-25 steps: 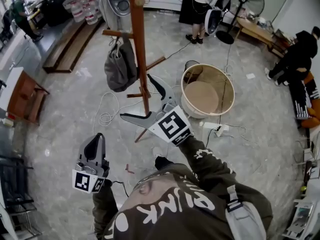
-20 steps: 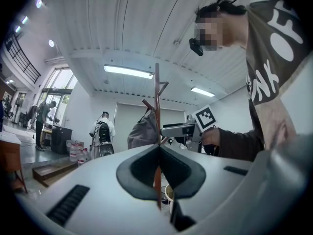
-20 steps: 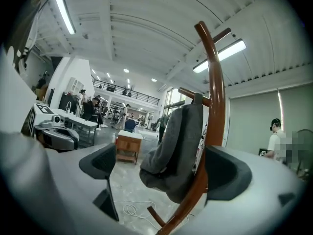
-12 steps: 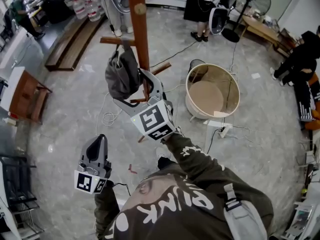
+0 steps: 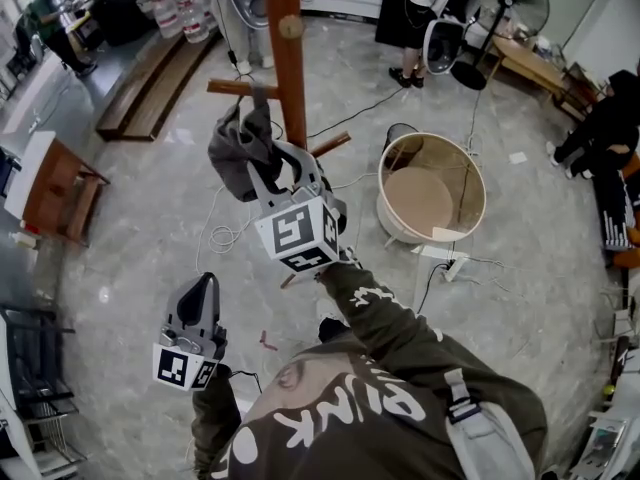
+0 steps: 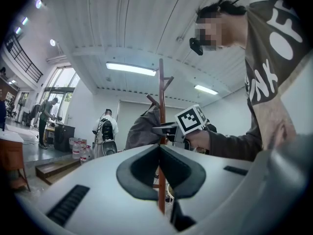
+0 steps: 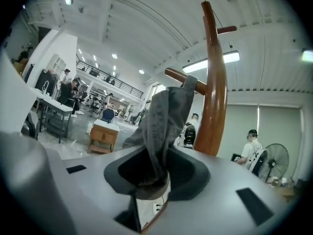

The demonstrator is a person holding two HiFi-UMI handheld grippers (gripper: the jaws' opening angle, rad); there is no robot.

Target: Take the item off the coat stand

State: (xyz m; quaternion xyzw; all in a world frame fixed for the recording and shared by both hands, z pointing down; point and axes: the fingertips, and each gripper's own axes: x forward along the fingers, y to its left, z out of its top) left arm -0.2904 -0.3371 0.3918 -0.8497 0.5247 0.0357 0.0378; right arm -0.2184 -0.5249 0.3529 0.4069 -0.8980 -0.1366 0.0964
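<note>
A grey fabric bag hangs from a side peg of the wooden coat stand. My right gripper reaches up to the bag's right side. Its jaws are closing, and the grey cloth is pinched between its pads, beside the pole. My left gripper hangs low at the left, shut and holding nothing, well away from the stand. In the left gripper view, the bag and the right gripper show behind its meeting jaws.
A round wooden tub stands right of the stand, with a power strip and cables on the floor by it. A wooden bench and a small table lie to the left. People and a fan are farther back.
My right gripper rose from near the stand's base up and left to the bag, and its wide-open jaws came together on the cloth. The left gripper stayed put.
</note>
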